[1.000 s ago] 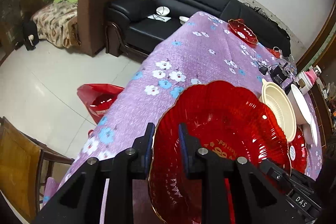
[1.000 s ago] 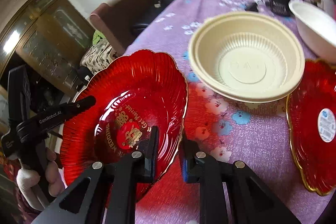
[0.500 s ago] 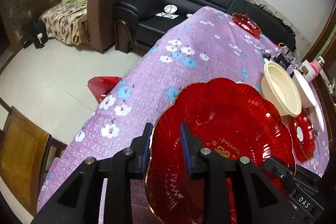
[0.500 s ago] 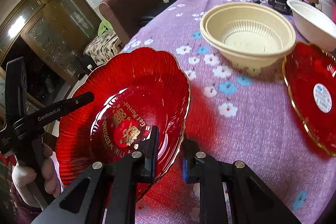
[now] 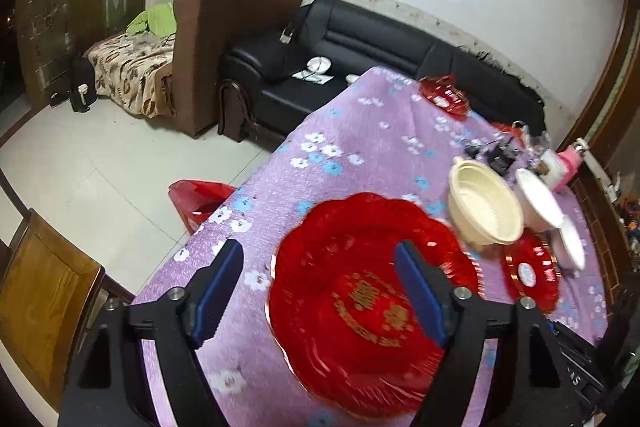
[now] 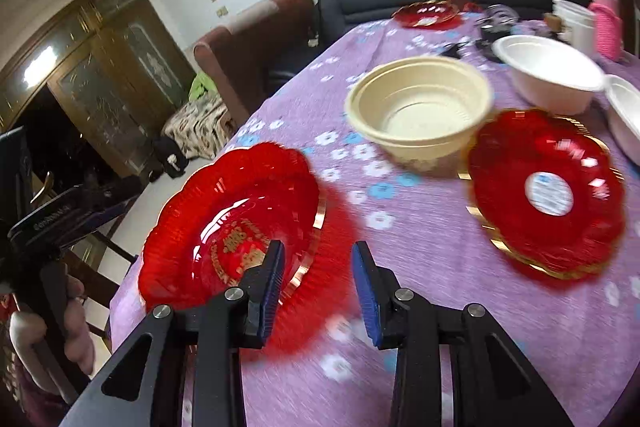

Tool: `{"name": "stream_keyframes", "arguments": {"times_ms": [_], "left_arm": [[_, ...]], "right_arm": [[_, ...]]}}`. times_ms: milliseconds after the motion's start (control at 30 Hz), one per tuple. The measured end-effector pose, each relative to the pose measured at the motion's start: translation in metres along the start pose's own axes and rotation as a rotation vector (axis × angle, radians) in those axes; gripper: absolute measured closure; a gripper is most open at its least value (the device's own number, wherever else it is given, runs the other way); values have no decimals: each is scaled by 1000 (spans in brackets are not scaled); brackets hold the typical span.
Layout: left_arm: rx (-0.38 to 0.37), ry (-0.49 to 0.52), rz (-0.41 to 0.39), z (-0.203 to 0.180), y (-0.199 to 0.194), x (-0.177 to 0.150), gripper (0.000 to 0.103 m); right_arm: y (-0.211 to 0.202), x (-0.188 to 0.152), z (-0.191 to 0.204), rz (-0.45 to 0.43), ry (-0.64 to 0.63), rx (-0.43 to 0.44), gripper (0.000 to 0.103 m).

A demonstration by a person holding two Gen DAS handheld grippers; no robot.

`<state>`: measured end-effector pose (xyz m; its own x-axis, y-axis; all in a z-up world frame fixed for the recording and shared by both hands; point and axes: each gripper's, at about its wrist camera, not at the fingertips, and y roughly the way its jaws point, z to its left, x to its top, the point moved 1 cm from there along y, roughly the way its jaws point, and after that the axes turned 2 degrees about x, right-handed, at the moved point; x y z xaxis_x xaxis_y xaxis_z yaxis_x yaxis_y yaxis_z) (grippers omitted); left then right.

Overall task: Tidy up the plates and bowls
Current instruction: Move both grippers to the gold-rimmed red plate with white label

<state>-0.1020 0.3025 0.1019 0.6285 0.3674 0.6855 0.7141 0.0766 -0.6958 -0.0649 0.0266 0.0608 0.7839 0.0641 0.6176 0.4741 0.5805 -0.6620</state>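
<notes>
Grippers: both stand spread with nothing pinched. The left gripper (image 5: 318, 277) has just been opening wide, its blue pads either side of the near rim of the plate without pressing on it. The right gripper (image 6: 318, 285) has just been opening less far, one pad over the plate's edge, the other over bare cloth.
Plate: a scalloped, translucent red plastic plate with gold lettering (image 5: 368, 303) lies flat, face up, on the purple flowered cloth of the bench (image 5: 360, 131), near its front corner.
Direction from grippers: just ahead and slightly right of the left gripper; ahead and to the left of the right gripper (image 6: 236, 223). It sits between the two, about as near to one as to the other.
Axis: the plate is round, so it has no long axis; its hollow faces up.
Next candidates: a ribbed cream plastic bowl (image 6: 418, 111) stands farther along the bench, touching or just beside a second red plate with a white sticker (image 6: 546, 191). Both lie ahead and right, nearer the right gripper, as I judge it.
Beyond: a white bowl (image 6: 550, 75) near the far edge.
</notes>
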Motion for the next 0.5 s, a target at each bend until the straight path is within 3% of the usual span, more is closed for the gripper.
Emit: {"name": "stream_keyframes", "arguments": {"times_ms": [200,367,500], "left_arm": [[-67,35,-4,-28,-23,-10,22],[-140,100,9,-69,-29,-25,21],[-182,164,46,-106,-23,-40,21]], "right_arm": [[-53,-4,-53,-81,55,-64,64],[-103,-10,-133,-154,213,-195,61],[-109,-10,-157,-157,267,-226,61]]}}
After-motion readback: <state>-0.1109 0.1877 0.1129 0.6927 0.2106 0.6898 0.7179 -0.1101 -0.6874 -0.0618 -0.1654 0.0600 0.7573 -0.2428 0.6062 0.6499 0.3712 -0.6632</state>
